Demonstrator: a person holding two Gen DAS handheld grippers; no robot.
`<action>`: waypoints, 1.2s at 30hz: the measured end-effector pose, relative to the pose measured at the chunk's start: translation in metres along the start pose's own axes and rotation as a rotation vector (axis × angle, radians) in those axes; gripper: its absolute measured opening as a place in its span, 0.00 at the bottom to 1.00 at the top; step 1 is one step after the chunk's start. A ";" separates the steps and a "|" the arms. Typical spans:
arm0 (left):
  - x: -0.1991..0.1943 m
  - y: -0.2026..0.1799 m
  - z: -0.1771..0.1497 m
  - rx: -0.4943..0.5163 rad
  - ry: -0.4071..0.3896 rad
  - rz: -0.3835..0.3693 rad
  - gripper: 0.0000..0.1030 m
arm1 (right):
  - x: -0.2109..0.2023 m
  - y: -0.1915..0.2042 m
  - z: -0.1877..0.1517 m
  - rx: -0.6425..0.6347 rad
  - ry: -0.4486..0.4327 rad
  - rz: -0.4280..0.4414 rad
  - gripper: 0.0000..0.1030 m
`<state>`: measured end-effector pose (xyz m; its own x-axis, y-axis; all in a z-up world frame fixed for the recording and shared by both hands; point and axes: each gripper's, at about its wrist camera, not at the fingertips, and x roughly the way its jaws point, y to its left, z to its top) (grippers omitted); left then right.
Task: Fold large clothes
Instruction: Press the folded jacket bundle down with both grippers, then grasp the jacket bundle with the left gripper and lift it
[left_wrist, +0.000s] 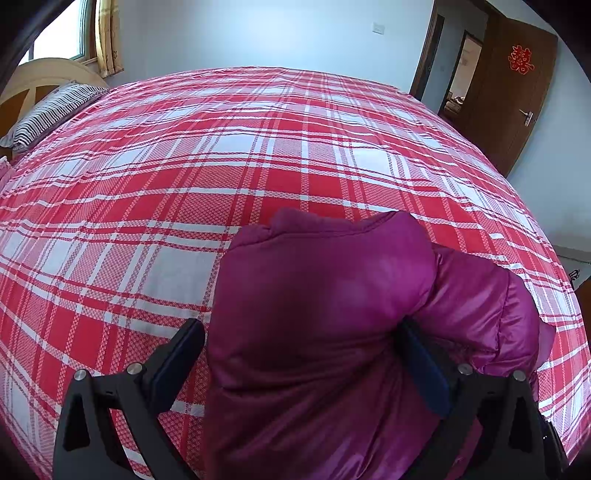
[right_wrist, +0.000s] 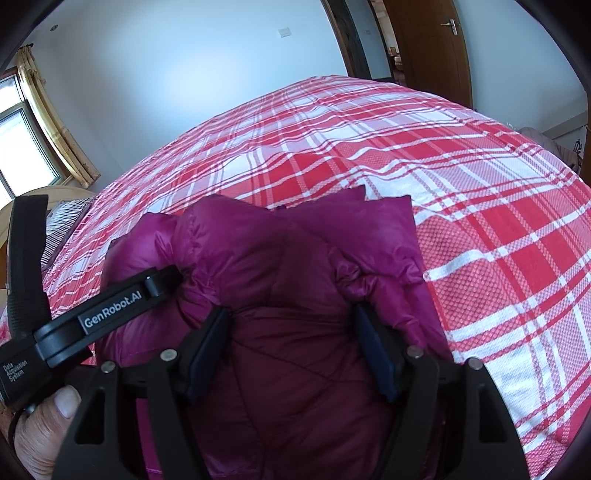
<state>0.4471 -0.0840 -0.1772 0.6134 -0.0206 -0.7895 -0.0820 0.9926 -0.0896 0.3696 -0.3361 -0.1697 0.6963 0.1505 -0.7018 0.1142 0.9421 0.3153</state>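
Observation:
A shiny purple padded jacket (left_wrist: 332, 280) lies bunched and folded on the red-and-white plaid bedsheet (left_wrist: 221, 166) near the bed's front edge. My left gripper (left_wrist: 301, 325) is open wide around one end of it. The left pad stands just beside the fabric and the right finger is buried under a sleeve fold. In the right wrist view the jacket (right_wrist: 280, 251) bulges between the pads of my right gripper (right_wrist: 290, 310), which is shut on its thick bulk, and the fabric puckers at both tips. One finger of the left gripper (right_wrist: 160, 282) pokes into the jacket's left side.
A striped pillow (left_wrist: 48, 114) and a wooden headboard sit at the bed's far left. A brown door (left_wrist: 517, 103) stands open at the right. A curtained window (right_wrist: 22, 140) is on the left wall. A person's hand (right_wrist: 40, 432) holds the left tool. The sheet (right_wrist: 480, 221) stretches beyond the jacket.

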 end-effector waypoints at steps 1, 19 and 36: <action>0.000 0.000 0.000 -0.001 0.000 -0.001 0.99 | 0.000 0.000 0.000 0.000 0.000 0.000 0.71; -0.059 0.071 -0.060 -0.072 0.022 -0.364 0.99 | -0.001 -0.003 0.000 0.011 -0.008 0.030 0.72; -0.060 0.051 -0.068 0.038 0.003 -0.513 0.99 | -0.060 -0.065 0.049 0.095 -0.001 0.181 0.91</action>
<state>0.3527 -0.0399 -0.1755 0.5651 -0.5067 -0.6511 0.2579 0.8581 -0.4440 0.3549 -0.4208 -0.1171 0.7121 0.3144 -0.6277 0.0533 0.8673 0.4949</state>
